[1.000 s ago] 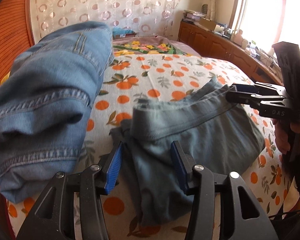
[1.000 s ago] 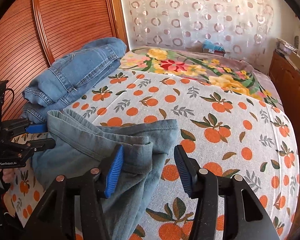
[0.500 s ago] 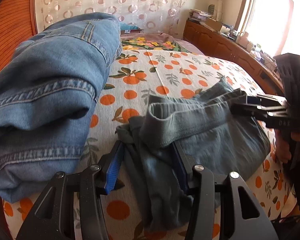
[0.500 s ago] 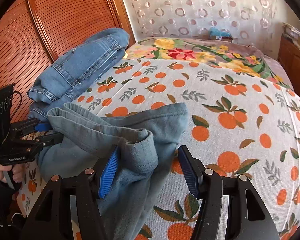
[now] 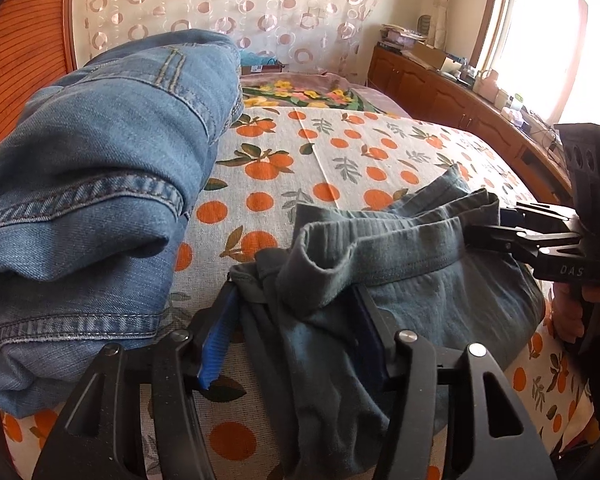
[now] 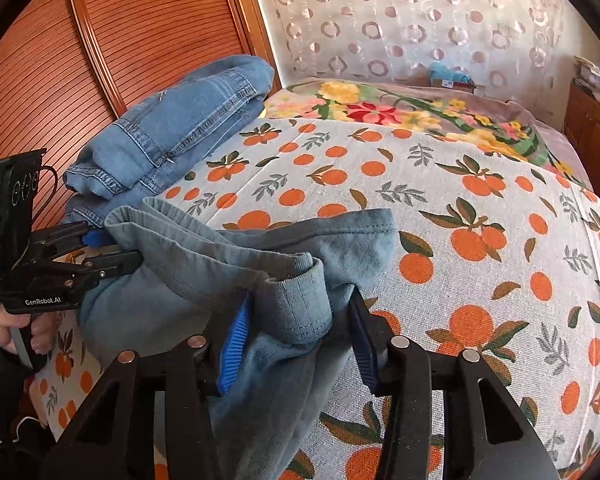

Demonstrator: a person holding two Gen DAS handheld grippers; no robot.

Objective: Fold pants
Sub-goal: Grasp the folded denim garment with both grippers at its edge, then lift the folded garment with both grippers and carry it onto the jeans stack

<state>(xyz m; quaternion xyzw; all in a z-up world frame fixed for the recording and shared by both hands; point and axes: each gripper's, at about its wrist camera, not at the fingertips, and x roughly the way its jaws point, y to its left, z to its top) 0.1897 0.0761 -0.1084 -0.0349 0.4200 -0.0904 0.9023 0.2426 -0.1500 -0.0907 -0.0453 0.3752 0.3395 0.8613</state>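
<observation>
While soft grey-green cotton pants [image 5: 416,292] lie bunched on the orange-print bed [image 6: 480,240], left gripper [image 5: 296,336] and right gripper [image 6: 296,336] each straddle the waistband, jaws apart.

Strong daylight pours from the window [image 5: 540,40] at the upper right of the left wrist view, blown out to white glare. Both views are bright and sharp, with fisheye bending and dark vignetting at the corners.
</observation>
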